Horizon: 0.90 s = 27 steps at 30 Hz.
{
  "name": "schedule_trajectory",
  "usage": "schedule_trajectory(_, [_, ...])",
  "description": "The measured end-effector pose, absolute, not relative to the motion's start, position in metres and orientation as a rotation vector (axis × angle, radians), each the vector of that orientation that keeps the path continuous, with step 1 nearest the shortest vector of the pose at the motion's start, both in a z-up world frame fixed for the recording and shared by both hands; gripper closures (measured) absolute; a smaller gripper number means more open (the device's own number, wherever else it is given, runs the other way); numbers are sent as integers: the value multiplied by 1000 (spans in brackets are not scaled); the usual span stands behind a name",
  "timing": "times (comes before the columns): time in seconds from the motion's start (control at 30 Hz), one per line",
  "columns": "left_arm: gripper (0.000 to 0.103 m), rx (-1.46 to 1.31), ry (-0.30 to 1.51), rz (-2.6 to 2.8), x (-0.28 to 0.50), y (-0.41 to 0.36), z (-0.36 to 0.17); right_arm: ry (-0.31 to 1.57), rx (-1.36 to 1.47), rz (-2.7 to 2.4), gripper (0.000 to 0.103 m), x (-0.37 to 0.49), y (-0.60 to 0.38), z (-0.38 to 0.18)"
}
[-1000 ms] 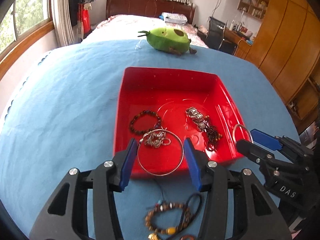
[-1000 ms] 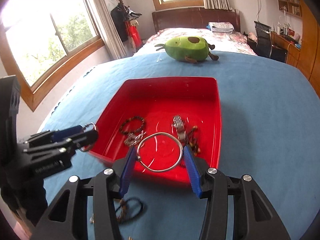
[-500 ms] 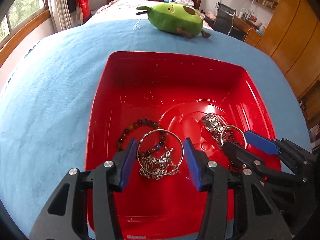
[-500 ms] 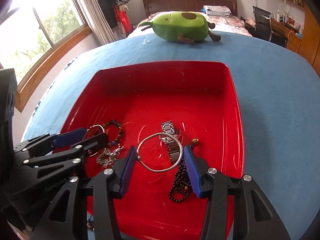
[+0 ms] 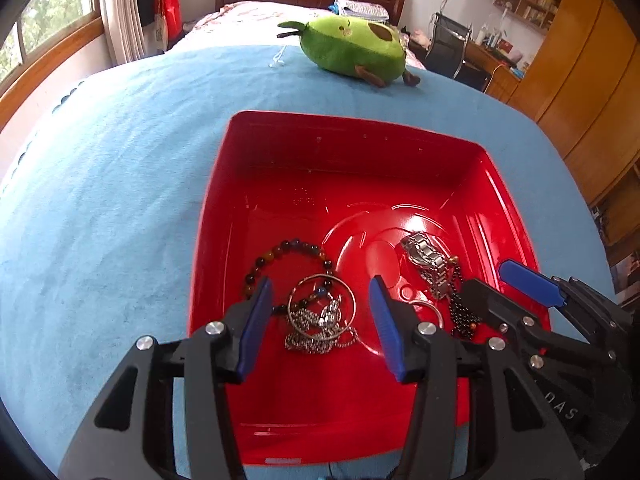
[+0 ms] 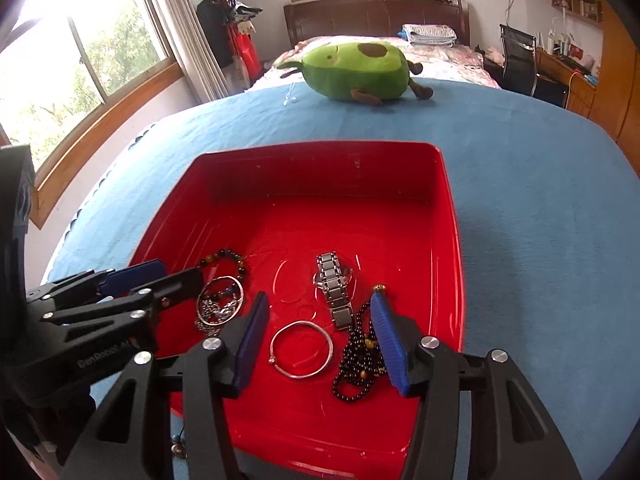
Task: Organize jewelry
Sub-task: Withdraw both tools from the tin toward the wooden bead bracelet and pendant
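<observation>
Inside red tray [image 6: 450,216], both bangles [image 6: 301,349] released

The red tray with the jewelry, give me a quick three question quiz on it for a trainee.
1. True or false: the metal watch lies inside the red tray.
2. Which lies between the right gripper pads?
A. silver bangle
B. green plush toy
C. brown bead bracelet
3. Fill in: under the left gripper, a second bangle rests on a silver ____.

Key: 1 true; 2 A; 3 chain. Both grippers' jaws are opening, pads clear of the bangles.
</observation>
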<state>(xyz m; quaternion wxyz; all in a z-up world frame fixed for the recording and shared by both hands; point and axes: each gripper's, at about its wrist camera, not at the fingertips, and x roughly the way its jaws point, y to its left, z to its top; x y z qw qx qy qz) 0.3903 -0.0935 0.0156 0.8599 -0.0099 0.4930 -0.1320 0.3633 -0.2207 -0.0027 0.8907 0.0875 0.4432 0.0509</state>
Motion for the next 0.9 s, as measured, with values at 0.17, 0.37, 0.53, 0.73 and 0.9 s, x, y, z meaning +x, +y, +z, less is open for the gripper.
schedule_trajectory(0.17, [54,-12,1002,-278,368,-84,29,897,176,117,50,345,-220,7])
schedule_trajectory(0.37, [54,2,979,-262,332,-61,38,878,165,130,50,312,-222,16])
schedule_trajectory(0.53, [54,18,984,-258,301,-46,37,879,163,145,50,283,-224,16])
schedule_trajectory(0.73, [54,17,1020,-275,270,-31,21,902,179,168,50,253,-222,9])
schedule_trajectory(0.9, [54,11,1052,-286,256,-27,6,918,206,197,50,229,-219,-2])
